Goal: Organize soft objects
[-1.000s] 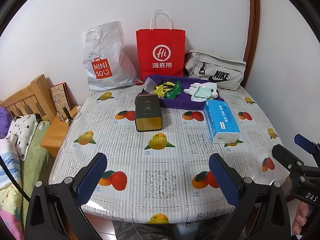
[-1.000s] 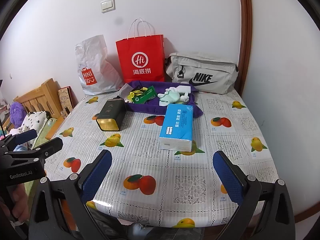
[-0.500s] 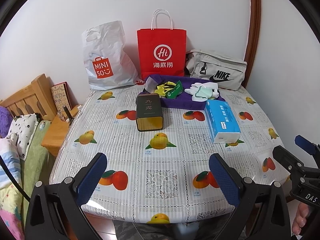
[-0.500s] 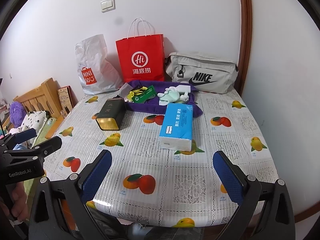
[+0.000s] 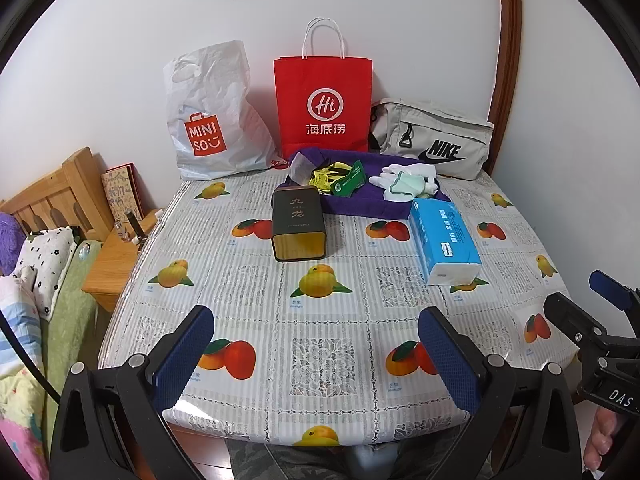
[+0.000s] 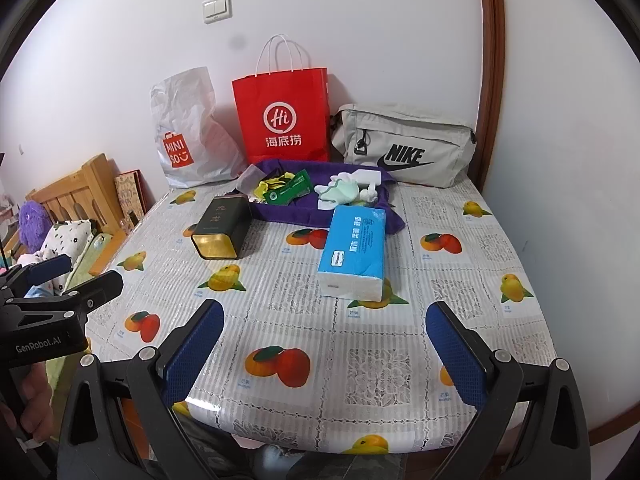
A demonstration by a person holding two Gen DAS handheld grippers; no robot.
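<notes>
A purple cloth tray (image 5: 360, 206) (image 6: 288, 212) lies at the back of the table, holding white and mint gloves (image 5: 404, 184) (image 6: 344, 192) and green-yellow packets (image 5: 340, 178) (image 6: 286, 188). In front of it rest a blue tissue pack (image 5: 446, 240) (image 6: 354, 250) and a dark tea tin (image 5: 298, 222) (image 6: 224, 228) on its side. My left gripper (image 5: 316, 356) hangs open over the near table edge, empty. Wide open too, my right gripper (image 6: 324, 352) holds nothing; it also shows at the right edge of the left wrist view (image 5: 592, 312).
Against the wall stand a white Miniso plastic bag (image 5: 212, 120), a red paper bag (image 5: 324, 108) and a grey Nike pouch (image 5: 432, 140). A wooden bedside stand (image 5: 116, 260) and a bed with pillows (image 5: 44, 256) sit left of the fruit-print table (image 5: 320, 300).
Both views have shifted very slightly; the objects on the table stay where they were and both grippers remain open.
</notes>
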